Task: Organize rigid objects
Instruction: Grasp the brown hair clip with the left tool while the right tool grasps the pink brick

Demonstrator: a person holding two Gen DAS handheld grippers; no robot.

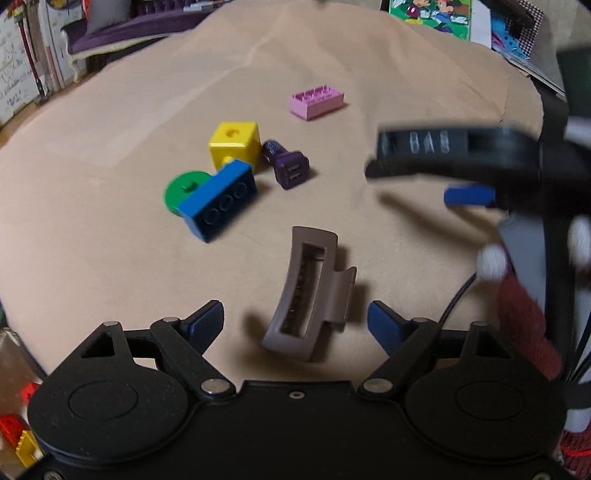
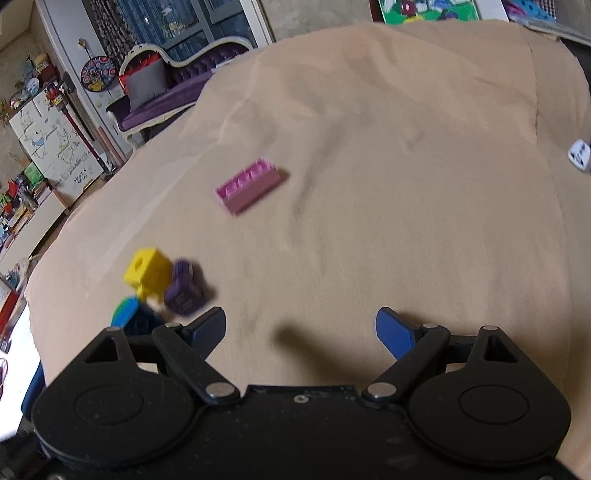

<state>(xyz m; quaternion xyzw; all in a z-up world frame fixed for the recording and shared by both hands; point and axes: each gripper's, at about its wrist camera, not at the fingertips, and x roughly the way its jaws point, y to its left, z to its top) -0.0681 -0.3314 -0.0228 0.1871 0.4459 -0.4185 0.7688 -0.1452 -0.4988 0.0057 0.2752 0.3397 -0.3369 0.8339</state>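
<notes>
Toys sit loose on the tan cloth (image 1: 110, 147); hair claw clip (image 1: 308, 291) lies between the left gripper (image 1: 295, 325)'s parted jaws, untouched; right gripper (image 2: 301, 332) gapes empty.

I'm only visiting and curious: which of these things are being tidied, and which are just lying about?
Being tidied:
hair clip
blue brick
green disc
yellow cube
purple plug
pink brick

Lying about:
sofa
cartoon poster
white die

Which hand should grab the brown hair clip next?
Left, probably. The hair clip lies between the open left tongs. The right tongs face bare cloth.
</notes>
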